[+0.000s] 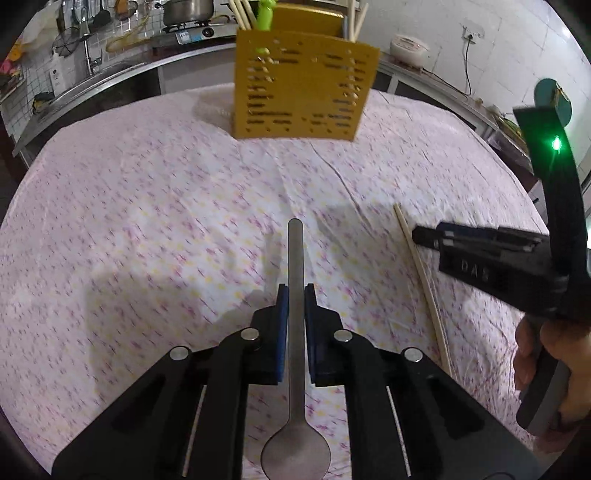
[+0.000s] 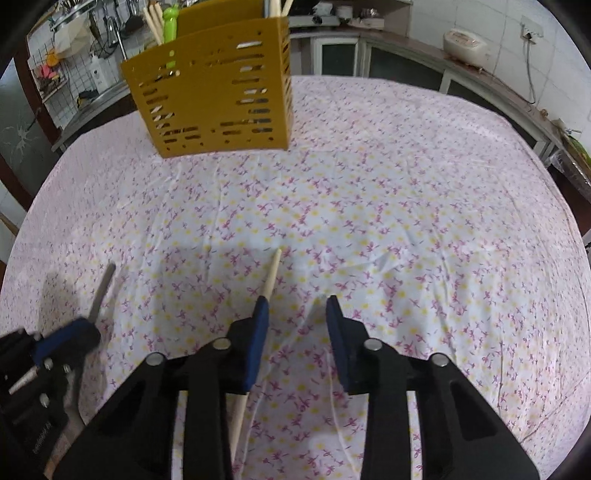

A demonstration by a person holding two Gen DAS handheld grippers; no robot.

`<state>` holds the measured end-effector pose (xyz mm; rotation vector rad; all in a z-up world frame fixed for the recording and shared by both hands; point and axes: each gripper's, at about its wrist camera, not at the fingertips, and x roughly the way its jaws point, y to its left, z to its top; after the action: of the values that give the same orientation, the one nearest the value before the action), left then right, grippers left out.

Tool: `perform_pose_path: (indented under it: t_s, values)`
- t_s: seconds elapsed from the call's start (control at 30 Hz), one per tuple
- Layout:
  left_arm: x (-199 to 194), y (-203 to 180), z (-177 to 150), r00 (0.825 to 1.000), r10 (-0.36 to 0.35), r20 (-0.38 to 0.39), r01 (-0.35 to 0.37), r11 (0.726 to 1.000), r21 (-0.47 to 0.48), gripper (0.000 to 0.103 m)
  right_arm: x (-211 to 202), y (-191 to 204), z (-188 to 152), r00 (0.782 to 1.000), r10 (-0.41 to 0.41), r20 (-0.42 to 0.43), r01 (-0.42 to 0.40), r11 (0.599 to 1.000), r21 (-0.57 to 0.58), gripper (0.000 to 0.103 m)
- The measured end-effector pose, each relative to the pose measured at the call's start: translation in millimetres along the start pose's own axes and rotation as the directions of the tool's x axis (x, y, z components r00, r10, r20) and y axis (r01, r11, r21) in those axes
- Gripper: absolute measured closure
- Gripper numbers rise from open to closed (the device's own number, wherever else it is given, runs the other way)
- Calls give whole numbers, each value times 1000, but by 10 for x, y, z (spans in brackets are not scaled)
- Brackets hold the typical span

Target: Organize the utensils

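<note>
I see the table under a floral cloth (image 2: pixel 369 206), white with pink and yellow flowers, creased in places. Behind the cloth runs a kitchen counter (image 1: pixel 155 62). At its left end there is a sink with a tap (image 1: pixel 86 55), and past that a steel pot (image 1: pixel 188 11) sits on a gas stove (image 1: pixel 195 29). To the cloth's far right a white rice cooker (image 2: pixel 467 42) stands near a wall socket (image 2: pixel 530 31).

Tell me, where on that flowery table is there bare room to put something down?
The cloth lies bare from the yellow holder forward to both tools, and all along its right side. It is crowded only near the front, where the spoon is gripped and the chopstick lies by the right-hand tool.
</note>
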<state>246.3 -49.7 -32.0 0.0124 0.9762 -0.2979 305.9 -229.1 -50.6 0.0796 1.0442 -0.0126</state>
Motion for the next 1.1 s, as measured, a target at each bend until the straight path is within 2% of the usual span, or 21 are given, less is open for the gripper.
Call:
perform_pose_path:
  t_s: [0.13,0.4,0.53,0.67,0.9,1.1]
  values:
    - [-17,99,103,1000,2,11,-2,1000,-16,96,-14,-10,86,998,35,-49,-34,999,23,73]
    - [-27,233,280,999,3,35,-2,999,-38,96,118,71,110,994,29,-101,-28,999,15,77]
    - [-22,303,405,999,10,40,-8,999,-54,96,137,76,145,996,42,-81,-39,999,29,95]
    - [-88,343,538,998,5,67,0,998,-62,96,147,-39,218,993,90,-81,-86,995,58,96]
    - [-204,349,729,994,-22,110,31,997,-76,95,-51,-168,352,992,127,-1,-127,990,57,97]
    - [-266,303,771,988,-39,151,52,995,-80,95,-370,-296,435,982,138,130,-147,987,62,97]
